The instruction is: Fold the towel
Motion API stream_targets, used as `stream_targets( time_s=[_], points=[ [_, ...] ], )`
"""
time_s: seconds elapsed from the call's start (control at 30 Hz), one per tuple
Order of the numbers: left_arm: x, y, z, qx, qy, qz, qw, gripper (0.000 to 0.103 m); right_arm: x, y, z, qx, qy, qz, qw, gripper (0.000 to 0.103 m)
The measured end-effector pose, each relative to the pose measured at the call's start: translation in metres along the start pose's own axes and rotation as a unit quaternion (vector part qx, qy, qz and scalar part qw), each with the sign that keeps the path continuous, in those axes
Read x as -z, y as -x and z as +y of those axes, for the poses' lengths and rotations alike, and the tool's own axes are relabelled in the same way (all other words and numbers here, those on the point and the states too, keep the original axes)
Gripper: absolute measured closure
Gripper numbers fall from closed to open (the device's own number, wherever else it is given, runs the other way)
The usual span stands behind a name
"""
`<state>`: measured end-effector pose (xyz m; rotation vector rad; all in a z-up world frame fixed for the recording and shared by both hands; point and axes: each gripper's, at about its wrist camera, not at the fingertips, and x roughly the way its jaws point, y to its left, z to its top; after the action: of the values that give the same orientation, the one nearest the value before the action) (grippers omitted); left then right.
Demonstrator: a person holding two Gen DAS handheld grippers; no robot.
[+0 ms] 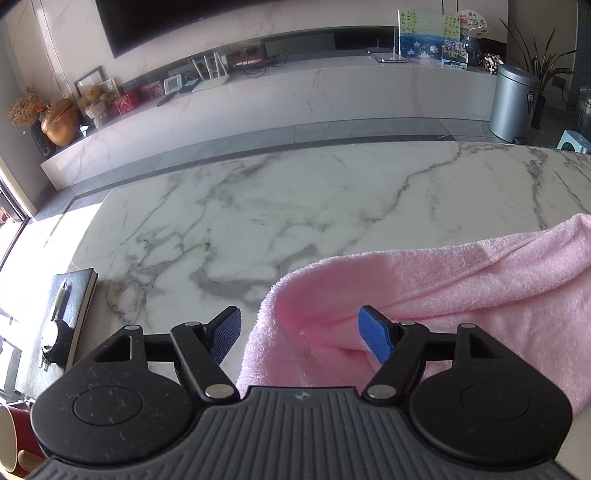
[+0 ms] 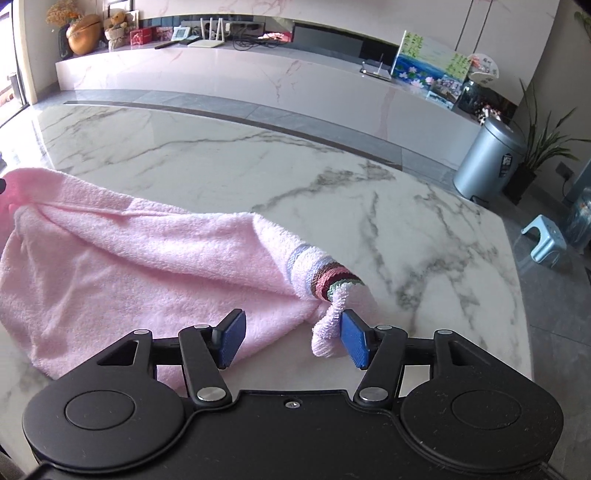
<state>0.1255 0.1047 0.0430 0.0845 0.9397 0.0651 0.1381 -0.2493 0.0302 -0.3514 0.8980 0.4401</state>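
Both claws stand wide: left gripper (image 1: 300, 334) and right gripper (image 2: 293, 338) straddle the bunched pink towel (image 2: 147, 254) on the marble table (image 2: 258, 166) — nothing clamped. Beyond, a silver bin (image 2: 487, 162) carries a label — unreadable.

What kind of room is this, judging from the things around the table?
Probably a home living room. A long pale marble media console carries a brown teddy bear and a white router, with a large dark screen above. A silver pedal bin stands nearby.
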Motion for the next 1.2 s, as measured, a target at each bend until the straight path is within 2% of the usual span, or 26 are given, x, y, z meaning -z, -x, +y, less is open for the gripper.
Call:
stream_targets(
  time_s=[0.13,0.23,0.37,0.5,0.6,0.67,0.7,0.73,0.8,0.87,0.93,1.2],
  points=[
    [0.013,0.004,-0.009,0.036,0.033,0.028,0.9984,0.034,0.015,-0.002,0.015,-0.029,-0.021,0.014,0.999,0.046],
    [0.027,0.001,-0.024,0.051,0.032,0.047,0.9971,0.036,0.024,-0.007,0.024,-0.057,-0.043,0.026,0.997,0.046],
    [0.045,-0.008,-0.035,0.063,0.048,0.082,0.9935,0.037,0.036,-0.015,0.037,-0.072,-0.067,0.040,0.994,0.046],
    [0.059,-0.012,-0.037,0.077,0.073,0.086,0.9905,0.038,0.042,-0.018,0.040,-0.090,-0.104,0.041,0.990,0.046],
    [0.063,-0.014,-0.040,0.087,0.079,0.091,0.9890,0.038,0.044,-0.020,0.046,-0.106,-0.109,0.040,0.988,0.047],
    [0.065,-0.015,-0.042,0.093,0.082,0.094,0.9879,0.049,0.045,-0.022,0.050,-0.116,-0.112,0.045,0.986,0.053],
    [0.066,-0.016,-0.043,0.095,0.082,0.095,0.9875,0.051,0.045,-0.024,0.052,-0.120,-0.115,0.047,0.985,0.062],
    [0.067,-0.017,-0.043,0.096,0.082,0.096,0.9873,0.057,0.046,-0.025,0.054,-0.123,-0.118,0.049,0.984,0.067],
    [0.068,-0.017,-0.045,0.100,0.081,0.096,0.9870,0.069,0.048,-0.027,0.056,-0.127,-0.121,0.048,0.983,0.083],
    [0.070,-0.015,-0.047,0.105,0.078,0.094,0.9869,0.084,0.049,-0.025,0.058,-0.127,-0.123,0.044,0.983,0.089],
    [0.071,-0.011,-0.049,0.109,0.073,0.088,0.9875,0.092,0.051,-0.022,0.058,-0.127,-0.126,0.039,0.983,0.094],
    [0.063,0.022,-0.049,0.114,0.054,0.055,0.9904,0.096,0.048,0.022,0.062,-0.119,-0.102,-0.005,0.988,0.097]
  ],
)
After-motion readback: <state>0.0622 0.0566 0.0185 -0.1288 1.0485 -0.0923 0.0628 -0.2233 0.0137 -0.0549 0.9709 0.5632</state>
